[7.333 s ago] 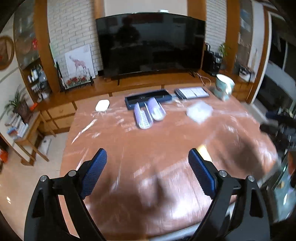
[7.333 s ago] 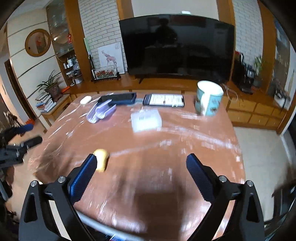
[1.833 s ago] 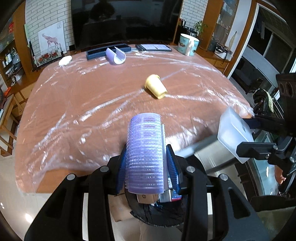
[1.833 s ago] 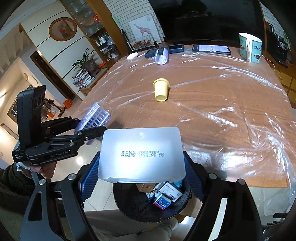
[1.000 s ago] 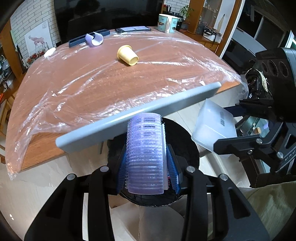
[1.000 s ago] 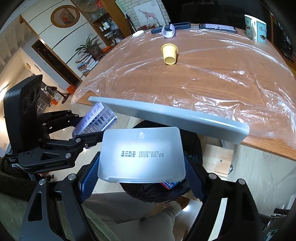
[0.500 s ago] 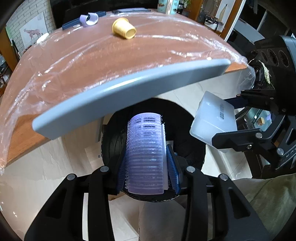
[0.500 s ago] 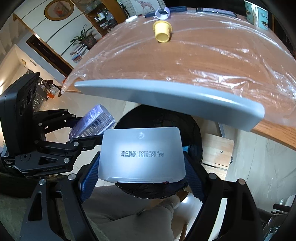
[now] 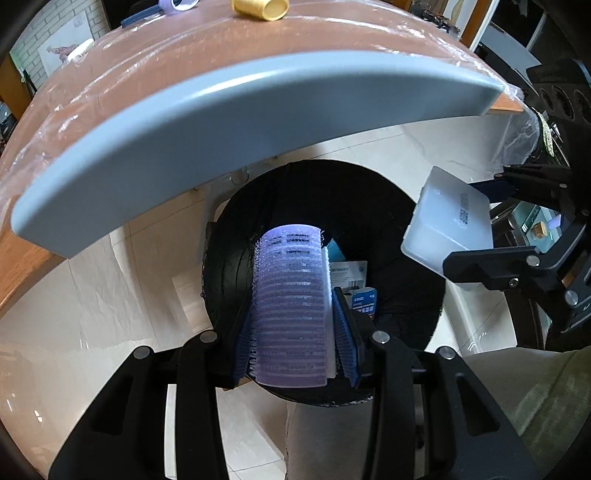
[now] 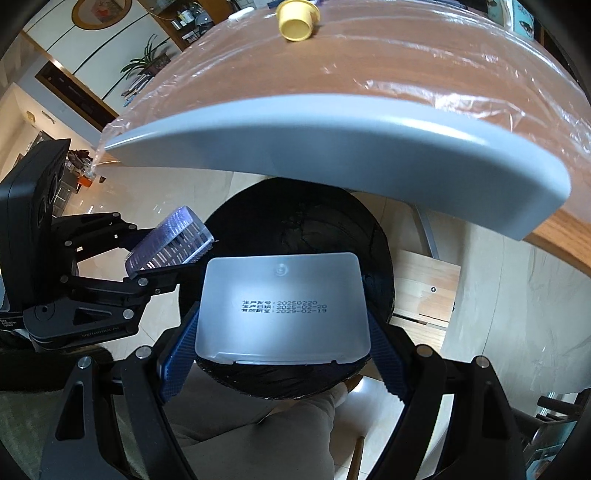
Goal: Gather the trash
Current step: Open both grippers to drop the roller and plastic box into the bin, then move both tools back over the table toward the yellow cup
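Note:
My left gripper (image 9: 295,332) is shut on a ribbed purple plastic tray (image 9: 291,310), held right over the mouth of a black-lined trash bin (image 9: 413,302) on the floor. My right gripper (image 10: 282,350) is shut on a flat frosted white plastic box (image 10: 282,306) with a printed date, also above the trash bin (image 10: 303,218). Each gripper shows in the other's view: the right one with the white box (image 9: 448,230) at right, the left one with the purple tray (image 10: 170,243) at left. Some small boxes (image 9: 354,288) lie inside the bin.
A grey chair back (image 9: 240,110) arches just above the bin, in front of the plastic-covered wooden table (image 9: 184,48). A yellow cup (image 10: 295,18) lies on the table, with a purple item (image 9: 177,4) at its far end. A person's trousered legs (image 10: 251,432) sit below.
Both grippers have sunk and tipped further down with their loads, from table height to just over the bin. The bin and chair back now fill more of both views.

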`<state>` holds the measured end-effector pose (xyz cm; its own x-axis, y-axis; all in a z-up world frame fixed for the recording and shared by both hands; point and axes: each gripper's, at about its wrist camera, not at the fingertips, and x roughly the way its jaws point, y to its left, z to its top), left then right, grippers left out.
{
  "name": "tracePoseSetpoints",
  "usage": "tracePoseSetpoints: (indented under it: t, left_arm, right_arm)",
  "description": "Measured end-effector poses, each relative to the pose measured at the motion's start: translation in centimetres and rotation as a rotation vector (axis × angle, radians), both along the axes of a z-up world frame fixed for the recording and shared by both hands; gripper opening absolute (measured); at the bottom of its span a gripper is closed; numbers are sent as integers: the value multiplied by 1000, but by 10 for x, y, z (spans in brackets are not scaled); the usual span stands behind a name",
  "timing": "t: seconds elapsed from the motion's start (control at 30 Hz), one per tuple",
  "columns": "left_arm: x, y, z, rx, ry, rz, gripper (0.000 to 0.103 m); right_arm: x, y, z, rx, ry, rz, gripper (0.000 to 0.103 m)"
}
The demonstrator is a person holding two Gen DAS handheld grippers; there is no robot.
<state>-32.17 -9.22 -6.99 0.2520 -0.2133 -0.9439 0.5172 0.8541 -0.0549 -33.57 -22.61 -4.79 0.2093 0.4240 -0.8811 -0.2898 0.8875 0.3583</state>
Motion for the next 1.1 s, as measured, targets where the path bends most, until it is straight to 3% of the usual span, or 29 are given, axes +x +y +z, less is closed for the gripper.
tracePoseSetpoints:
  t: [0.37, 0.4, 0.5, 0.6, 0.8, 0.97, 1.1]
  left_arm:
    - [4, 2, -9, 5, 15, -4, 41]
    - [4, -1, -8, 3, 13, -9, 43]
    - [3, -4, -8, 18, -7, -18, 64]
    - [5, -3, -3, 8, -5, -12, 65]
    - [4, 4, 5, 1, -13, 9, 66]
    - [-6, 10, 36, -37, -46, -13, 66]
    - [-13, 14, 85, -121, -114, -57, 71]
  right_arm:
    - [3, 1, -11, -25, 13, -5, 81]
    - [3, 1, -11, -34, 14, -12, 81]
    - [4, -2, -13, -45, 17, -36, 83]
    - [3, -4, -11, -50, 15, -52, 89]
    - [-1, -12, -5, -71, 1, -75, 89]
    - [-15, -16, 30, -71, -71, -39, 89]
    - [-26, -16, 81, -81, -227, -5, 90]
